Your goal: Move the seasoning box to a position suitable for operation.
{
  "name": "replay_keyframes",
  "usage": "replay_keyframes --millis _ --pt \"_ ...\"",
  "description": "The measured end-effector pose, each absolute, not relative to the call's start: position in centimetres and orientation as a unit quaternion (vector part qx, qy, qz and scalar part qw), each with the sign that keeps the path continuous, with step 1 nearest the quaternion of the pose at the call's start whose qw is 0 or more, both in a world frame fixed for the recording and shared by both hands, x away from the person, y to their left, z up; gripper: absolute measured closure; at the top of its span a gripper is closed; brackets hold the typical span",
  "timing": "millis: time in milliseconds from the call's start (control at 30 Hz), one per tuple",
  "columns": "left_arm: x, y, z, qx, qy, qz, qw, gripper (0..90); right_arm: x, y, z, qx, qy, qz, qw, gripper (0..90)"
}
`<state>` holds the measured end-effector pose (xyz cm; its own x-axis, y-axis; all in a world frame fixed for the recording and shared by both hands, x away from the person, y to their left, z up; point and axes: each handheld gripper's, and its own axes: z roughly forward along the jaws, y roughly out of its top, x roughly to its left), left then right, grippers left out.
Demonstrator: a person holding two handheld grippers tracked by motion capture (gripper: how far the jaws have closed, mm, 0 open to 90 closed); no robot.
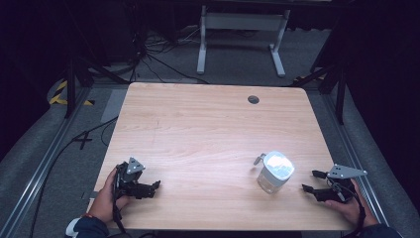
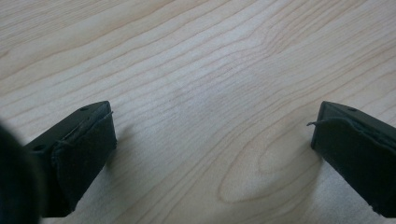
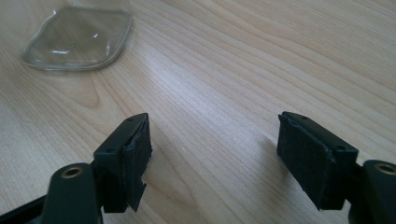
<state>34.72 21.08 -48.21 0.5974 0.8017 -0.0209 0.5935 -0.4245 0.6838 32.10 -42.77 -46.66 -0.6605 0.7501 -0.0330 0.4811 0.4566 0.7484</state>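
A clear glass jar (image 1: 275,172) with a shiny lid and a metal clasp on its left side stands upright on the wooden table (image 1: 208,129), near the front right. Its glass base (image 3: 77,39) appears at the top left of the right gripper view. My right gripper (image 1: 310,181) (image 3: 215,140) rests low on the table just right of the jar, open, pointing toward it with nothing between its jaws. My left gripper (image 1: 153,189) (image 2: 212,135) sits at the front left, open over bare wood, far from the jar.
A dark round grommet hole (image 1: 253,99) sits near the table's far edge. Beyond the table stand a white desk frame (image 1: 242,29) and cables on the grey floor (image 1: 148,54). Metal rails run along both sides of the table.
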Motion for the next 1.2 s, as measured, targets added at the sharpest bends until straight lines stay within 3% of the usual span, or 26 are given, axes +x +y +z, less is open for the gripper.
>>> replay_keyframes --millis 567,667,733,800,933,1200 --pt "35.8 20.1 -48.1 0.865 0.344 0.125 0.344 1.0 32.1 -42.7 -46.7 0.371 0.833 0.367 0.184 25.7" --pt "36.0 19.9 -47.7 0.863 0.335 0.131 0.354 17.2 32.1 -42.7 -46.7 0.371 0.833 0.367 0.184 25.7" --pt "36.3 19.5 -47.4 0.869 0.335 0.12 0.345 19.6 32.1 -42.7 -46.7 0.371 0.833 0.367 0.184 25.7" --pt "36.5 19.1 -47.1 0.874 0.321 0.12 0.344 31.3 32.1 -42.7 -46.7 0.371 0.833 0.367 0.184 25.7" --pt "36.8 18.6 -46.8 0.876 0.308 0.133 0.347 44.8 32.1 -42.7 -46.7 0.371 0.833 0.367 0.184 25.7" --pt "37.5 16.2 -45.4 0.884 0.272 0.123 0.361 58.1 32.1 -42.7 -46.7 0.371 0.833 0.367 0.184 25.7"
